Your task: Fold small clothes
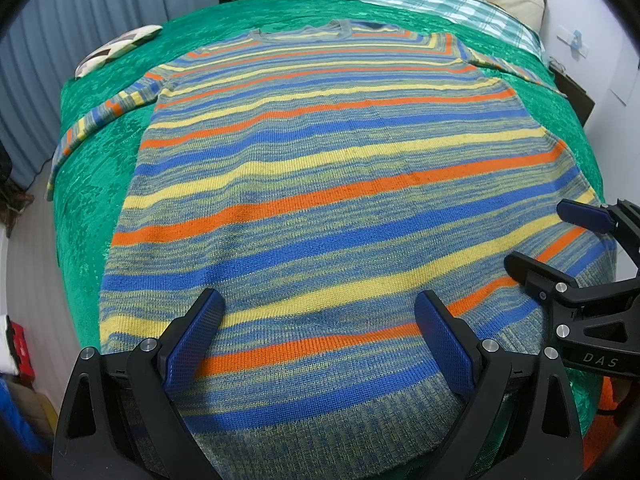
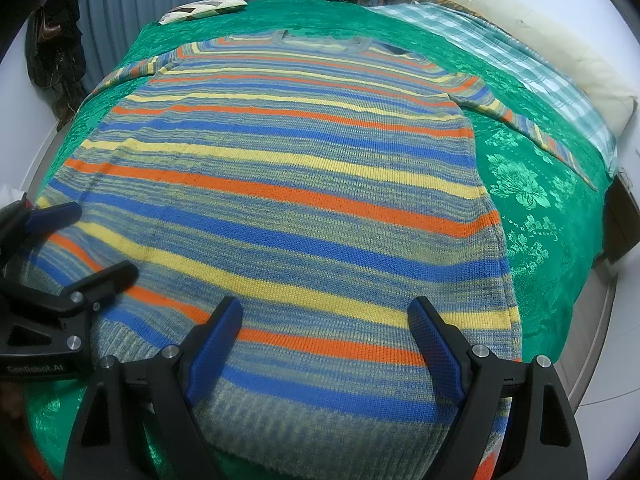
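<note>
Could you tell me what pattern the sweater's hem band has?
The sweater hem is ribbed, mottled grey-blue and yellow, without bold stripes; clearest in the right wrist view.

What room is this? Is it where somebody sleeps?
Most likely a bedroom. The striped sweater lies spread on a bed with a green bedspread, a cream pillow sits at the far end, and a curtain hangs behind.

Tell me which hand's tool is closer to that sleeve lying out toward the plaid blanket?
Right. The right gripper sits over the hem on the side of that sleeve; the left gripper sits over the hem's other end, farther away.
</note>
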Motion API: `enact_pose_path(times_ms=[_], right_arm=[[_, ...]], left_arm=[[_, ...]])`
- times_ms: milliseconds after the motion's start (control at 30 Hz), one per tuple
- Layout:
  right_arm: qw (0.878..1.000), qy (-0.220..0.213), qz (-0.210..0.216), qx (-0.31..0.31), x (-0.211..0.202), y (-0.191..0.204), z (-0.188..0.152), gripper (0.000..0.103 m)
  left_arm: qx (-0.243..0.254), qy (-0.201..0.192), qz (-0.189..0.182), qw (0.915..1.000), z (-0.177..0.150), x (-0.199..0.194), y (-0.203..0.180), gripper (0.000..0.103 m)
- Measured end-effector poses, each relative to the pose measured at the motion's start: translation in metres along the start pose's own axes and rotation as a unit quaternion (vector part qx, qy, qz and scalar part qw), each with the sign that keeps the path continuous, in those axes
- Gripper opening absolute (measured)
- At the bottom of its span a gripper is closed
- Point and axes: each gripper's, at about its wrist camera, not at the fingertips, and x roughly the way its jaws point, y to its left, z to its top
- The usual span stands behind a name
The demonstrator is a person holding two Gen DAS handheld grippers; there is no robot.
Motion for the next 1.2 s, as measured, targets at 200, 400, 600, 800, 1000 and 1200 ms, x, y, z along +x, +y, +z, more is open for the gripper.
enact_pose_path(times_ms=[200,400,600,800,1000,1200], right_arm=[[1.0,0.0,0.0,0.0,0.0,0.0,0.0,0.085],[1.0,0.0,0.0,0.0,0.0,0.0,0.0,0.085],[1.0,0.001,0.001,0.0,-0.001,-0.001,0.0,0.085],[1.0,0.016,0.002,-0.001,-0.008,-0.002,0.001,0.085],[0.999,0.032,0.007,-0.004,-0.031,-0.005,-0.016,0.085],[0.997,0.069,0.025,0.032,-0.045,-0.013,-0.035,0.086]], left_arm=[[0.0,0.0,0.0,1.0,0.0,0.0,0.0,0.097],[0.0,0.0,0.0,1.0,0.0,0.0,0.0,0.097],[0.0,0.001,0.0,1.0,0.0,0.0,0.0,0.097],[-0.001,0.005,-0.001,1.0,0.0,0.0,0.0,0.097],[-0.009,0.035,-0.013,0.9993,-0.006,-0.012,0.005,0.097],[-0.009,0.07,-0.037,0.9968,-0.023,-0.033,0.014,0.097]])
